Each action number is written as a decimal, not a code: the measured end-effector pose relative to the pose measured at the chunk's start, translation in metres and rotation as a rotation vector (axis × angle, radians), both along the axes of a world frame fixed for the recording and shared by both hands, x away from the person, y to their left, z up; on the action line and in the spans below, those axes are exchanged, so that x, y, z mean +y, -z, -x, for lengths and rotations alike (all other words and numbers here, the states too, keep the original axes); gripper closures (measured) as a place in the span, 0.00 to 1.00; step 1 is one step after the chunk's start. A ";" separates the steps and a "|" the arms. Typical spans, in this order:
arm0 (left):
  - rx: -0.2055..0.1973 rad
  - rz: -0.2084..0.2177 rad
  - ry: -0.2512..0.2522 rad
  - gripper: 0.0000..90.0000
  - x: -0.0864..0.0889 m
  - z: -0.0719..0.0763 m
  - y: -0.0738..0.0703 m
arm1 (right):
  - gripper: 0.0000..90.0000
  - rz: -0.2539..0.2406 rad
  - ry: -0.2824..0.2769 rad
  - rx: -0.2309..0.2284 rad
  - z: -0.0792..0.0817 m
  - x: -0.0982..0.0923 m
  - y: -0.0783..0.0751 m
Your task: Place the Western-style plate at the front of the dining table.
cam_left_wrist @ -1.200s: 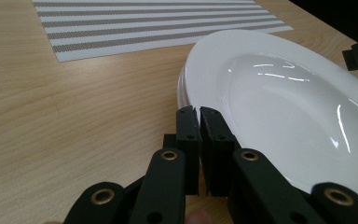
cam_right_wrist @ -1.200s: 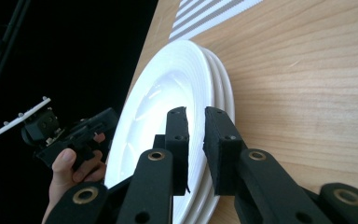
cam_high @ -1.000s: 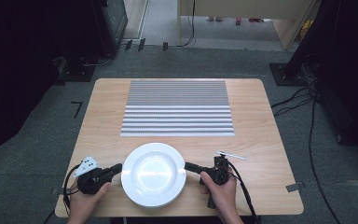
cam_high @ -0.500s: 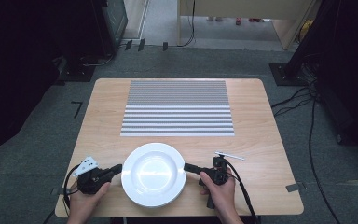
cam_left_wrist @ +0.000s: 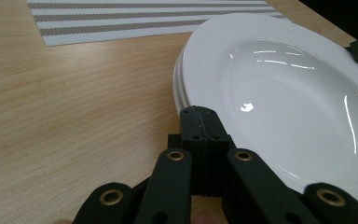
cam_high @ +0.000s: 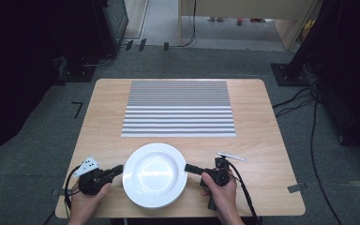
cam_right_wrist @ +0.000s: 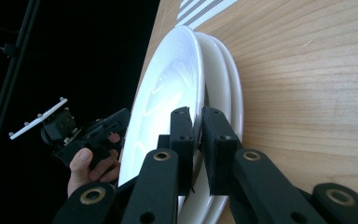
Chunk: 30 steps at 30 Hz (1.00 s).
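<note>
On the table, near edge: stack of white plates.
Left gripper: jaws closed together, empty, beside the stack's rim.
Right gripper: jaws just closing, clamped on the top plate's rim.

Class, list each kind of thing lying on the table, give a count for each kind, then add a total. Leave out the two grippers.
White plates, stacked: 3
Striped placemat: 1
Small white strip beside the plates: 1
Total: 5
</note>
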<state>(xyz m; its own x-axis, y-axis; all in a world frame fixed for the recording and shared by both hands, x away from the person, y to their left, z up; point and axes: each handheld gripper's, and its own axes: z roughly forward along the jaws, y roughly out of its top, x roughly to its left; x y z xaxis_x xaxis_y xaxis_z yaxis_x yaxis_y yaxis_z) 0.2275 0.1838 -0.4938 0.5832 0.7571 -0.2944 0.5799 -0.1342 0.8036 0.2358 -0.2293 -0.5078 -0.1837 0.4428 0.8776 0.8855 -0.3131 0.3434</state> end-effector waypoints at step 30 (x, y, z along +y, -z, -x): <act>-0.009 -0.020 -0.014 0.97 -0.001 0.000 0.001 | 0.99 -0.058 0.103 0.065 0.006 0.004 -0.004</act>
